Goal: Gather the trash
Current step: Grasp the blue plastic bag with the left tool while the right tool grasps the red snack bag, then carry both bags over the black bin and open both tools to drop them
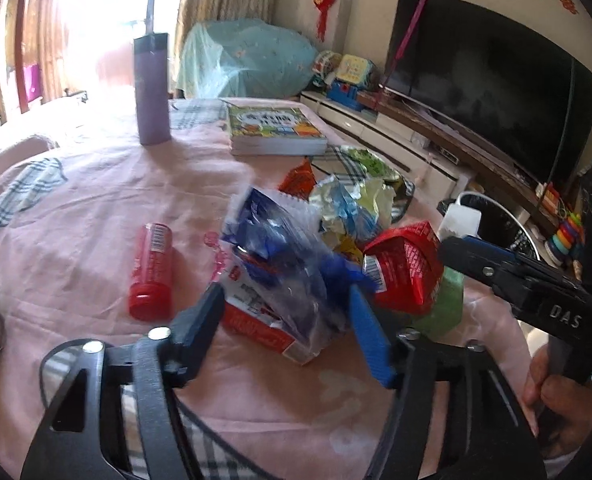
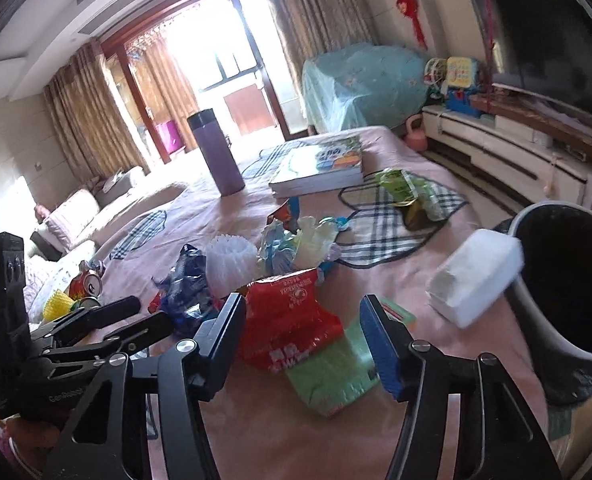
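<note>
My right claw [image 2: 301, 336], wide open, straddles the light, crinkly red foil wrapper [image 2: 292, 320]; pinch its 12 o'clock edge.

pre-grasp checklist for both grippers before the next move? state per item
1. Left gripper jaws open: ok.
2. Blue wrapper sits between left jaws: ok, not yet pinched.
3. Right gripper jaws open: ok.
4. Red wrapper between right jaws: ok, overlapping the green packet.
5. Trash bin within view, opening unobstructed: ok; the white block lies beside its rim.
6. Grippers clear of each other: cannot tell, they are close.
</note>
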`<state>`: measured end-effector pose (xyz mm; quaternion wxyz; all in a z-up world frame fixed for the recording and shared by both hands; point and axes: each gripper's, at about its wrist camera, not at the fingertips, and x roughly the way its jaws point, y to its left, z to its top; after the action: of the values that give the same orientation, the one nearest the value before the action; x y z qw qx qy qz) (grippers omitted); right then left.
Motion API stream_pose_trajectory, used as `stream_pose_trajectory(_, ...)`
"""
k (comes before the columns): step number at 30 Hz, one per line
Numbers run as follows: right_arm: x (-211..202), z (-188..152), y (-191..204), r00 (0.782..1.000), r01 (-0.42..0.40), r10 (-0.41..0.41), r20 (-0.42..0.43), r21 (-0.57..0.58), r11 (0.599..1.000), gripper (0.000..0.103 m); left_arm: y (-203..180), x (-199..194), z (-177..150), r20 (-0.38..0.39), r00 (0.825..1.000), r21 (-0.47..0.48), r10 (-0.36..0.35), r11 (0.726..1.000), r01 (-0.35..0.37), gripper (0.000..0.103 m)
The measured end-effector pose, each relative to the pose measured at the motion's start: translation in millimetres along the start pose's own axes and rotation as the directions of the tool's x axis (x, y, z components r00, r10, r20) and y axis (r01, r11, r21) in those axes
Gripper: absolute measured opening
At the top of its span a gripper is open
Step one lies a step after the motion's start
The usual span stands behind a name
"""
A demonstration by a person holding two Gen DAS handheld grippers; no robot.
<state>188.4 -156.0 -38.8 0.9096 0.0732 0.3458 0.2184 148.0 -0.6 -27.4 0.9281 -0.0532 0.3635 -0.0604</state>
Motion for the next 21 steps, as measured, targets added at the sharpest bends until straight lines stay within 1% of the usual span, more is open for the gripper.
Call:
stream_pose_trajectory(1, 5.0, 0.9, -0.4, 1.000, -0.012, 0.012, -0.015, 0.000, 1.000, 0.060, -0.5, 3.7, -0.8, -0.013, 1.000, 0.000, -0.018, 1.000, 0.018, 0.049)
stream_pose_trajectory(2, 10.9, 1.3, -0.4, 0.999, -0.022, 0.022, -0.034, -0.002, 1.000, 0.060, -1.0, 5.8, -1.5, -0.021, 0.999, -0.001, -0.034, 0.999, 0.034, 0.045)
stream_pose_trajectory(3, 16.3, 0.9, -0.1, 0.998, -0.031, 0.031, -0.050, -0.004, 1.000, 0.059, -1.1, 7.1, -2.4, -0.026, 0.999, 0.001, -0.048, 0.999, 0.048, 0.035)
stream_pose_trajectory(4, 18.8, 0.3, -0.1, 0.998, -0.040, 0.040, -0.058, -0.004, 0.999, 0.050, -3.3, 8.6, -3.2, -0.030, 0.998, 0.009, -0.062, 0.998, 0.063, 0.028)
stream_pose_trajectory(5, 21.9, -0.7, 0.2, 0.996, -0.052, 0.052, -0.069, -0.004, 0.999, 0.035, -4.9, 8.4, -3.8, -0.030, 0.997, 0.018, -0.067, 0.998, 0.068, 0.025)
stream_pose_trajectory(7, 25.9, -2.7, 1.5, 0.995, -0.056, 0.055, -0.080, -0.012, 0.998, 0.035, -7.1, 6.8, -3.8, -0.020, 0.998, 0.036, -0.061, 0.997, 0.062, 0.014)
stream_pose_trajectory(8, 25.2, -3.5, 2.8, 0.996, -0.057, 0.055, -0.075, -0.016, 0.998, 0.026, -7.1, 5.6, -3.9, -0.017, 0.998, 0.037, -0.061, 0.997, 0.062, 0.013)
stream_pose_trajectory(9, 23.5, -4.2, 3.6, 0.996, -0.059, 0.058, -0.066, -0.021, 0.998, 0.006, -6.4, 4.9, -3.8, -0.014, 0.998, 0.035, -0.065, 0.997, 0.065, 0.011)
stream_pose_trajectory(10, 21.6, -4.0, 3.8, 0.996, -0.061, 0.060, -0.060, -0.022, 0.998, 0.002, -5.0, 3.3, -3.7, -0.012, 0.998, 0.029, -0.069, 0.997, 0.069, 0.010)
stream_pose_trajectory(15, 3.0, -2.7, -2.3, 0.997, -0.071, 0.071, -0.005, -0.011, 0.997, 0.001, -8.7, -8.4, -5.3, 0.018, 0.997, 0.040, -0.074, 0.997, 0.073, 0.009)
stream_pose_trajectory(21, -24.6, 0.7, -10.4, 0.997, -0.058, 0.058, 0.060, 0.007, 0.998, 0.001, -32.1, -25.9, 0.5, 0.062, 0.993, 0.096, -0.105, 0.990, 0.099, 0.009)
